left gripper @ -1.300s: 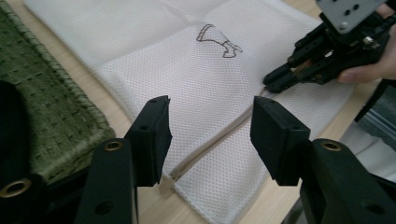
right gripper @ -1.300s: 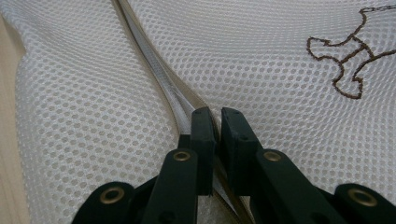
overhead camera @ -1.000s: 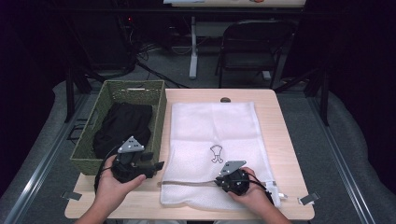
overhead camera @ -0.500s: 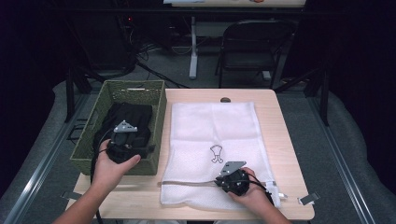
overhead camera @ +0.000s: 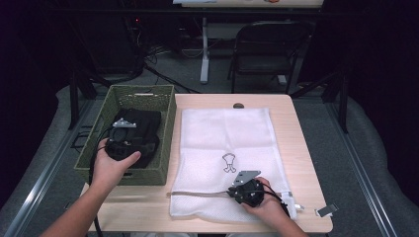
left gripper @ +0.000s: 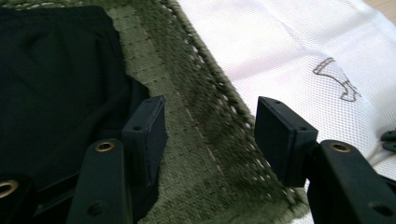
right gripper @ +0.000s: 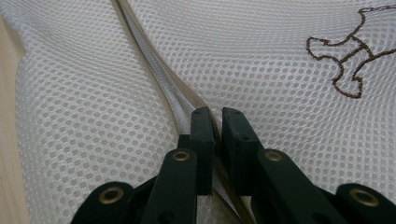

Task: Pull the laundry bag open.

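A person sits at a wooden table (overhead camera: 296, 123) holding a gripper in each hand. A white mesh bag (overhead camera: 225, 138) lies flat on the table, with a small brown outline figure (overhead camera: 230, 162) stitched on it. The right gripper (overhead camera: 236, 193) rests on the bag's near edge, its jaws closed tight on the bag's zip strip (right gripper: 159, 74), which runs away from the jaws across the mesh. To the left of the bag, touching its edge, stands a green woven basket (overhead camera: 168, 123) with a black garment (overhead camera: 143, 123) folded inside. The left gripper (overhead camera: 122, 129) hovers inside the basket above the garment, its jaws spread wide and holding nothing, with the basket's wall seen between them
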Demonstrator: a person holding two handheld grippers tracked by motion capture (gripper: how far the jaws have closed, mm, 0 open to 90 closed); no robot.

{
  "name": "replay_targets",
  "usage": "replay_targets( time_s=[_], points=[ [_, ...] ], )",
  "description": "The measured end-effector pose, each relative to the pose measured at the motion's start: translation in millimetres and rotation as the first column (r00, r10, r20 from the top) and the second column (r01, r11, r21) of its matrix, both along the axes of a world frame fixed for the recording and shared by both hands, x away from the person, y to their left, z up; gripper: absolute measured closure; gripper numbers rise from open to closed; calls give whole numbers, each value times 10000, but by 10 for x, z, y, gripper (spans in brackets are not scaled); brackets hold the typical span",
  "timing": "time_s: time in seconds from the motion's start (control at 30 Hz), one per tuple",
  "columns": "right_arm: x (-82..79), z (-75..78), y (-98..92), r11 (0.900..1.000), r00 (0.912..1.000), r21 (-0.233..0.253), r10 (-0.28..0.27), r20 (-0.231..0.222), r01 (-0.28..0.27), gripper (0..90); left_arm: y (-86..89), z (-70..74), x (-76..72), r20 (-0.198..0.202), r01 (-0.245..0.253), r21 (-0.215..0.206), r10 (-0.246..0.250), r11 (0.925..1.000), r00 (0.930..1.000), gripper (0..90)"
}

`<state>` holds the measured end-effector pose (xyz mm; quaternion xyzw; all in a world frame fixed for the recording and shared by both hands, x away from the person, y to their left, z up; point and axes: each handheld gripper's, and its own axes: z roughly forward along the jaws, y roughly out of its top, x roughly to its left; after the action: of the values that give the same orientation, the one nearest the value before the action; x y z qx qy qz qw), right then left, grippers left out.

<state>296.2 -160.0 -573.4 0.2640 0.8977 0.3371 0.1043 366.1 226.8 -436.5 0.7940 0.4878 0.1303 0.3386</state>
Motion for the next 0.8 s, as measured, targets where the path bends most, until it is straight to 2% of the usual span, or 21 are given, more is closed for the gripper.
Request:
replay_targets(
  time_s=[0.2, 0.47, 0.63, 0.8],
  points=[
    [-2, -2, 0, 10000, 10000, 23, -2, 2, 2, 828, 55, 31, 115, -124, -289, 74, 290, 9996, 9995, 405],
    [-6, -3, -1, 10000, 10000, 64, -67, -37, 67, 828, 92, 22, 293, -169, -326, 669, 338, 9972, 9993, 351],
    [-6, -4, -1, 10000, 10000, 71, -62, -27, 62, 827, 150, 27, 406, -316, -580, 758, 605, 9954, 9977, 332],
    [-4, -5, -4, 10000, 10000, 33, 0, 26, 0, 827, 244, -1, 511, -470, -903, 497, 927, 9947, 9946, 330]
  ],
)
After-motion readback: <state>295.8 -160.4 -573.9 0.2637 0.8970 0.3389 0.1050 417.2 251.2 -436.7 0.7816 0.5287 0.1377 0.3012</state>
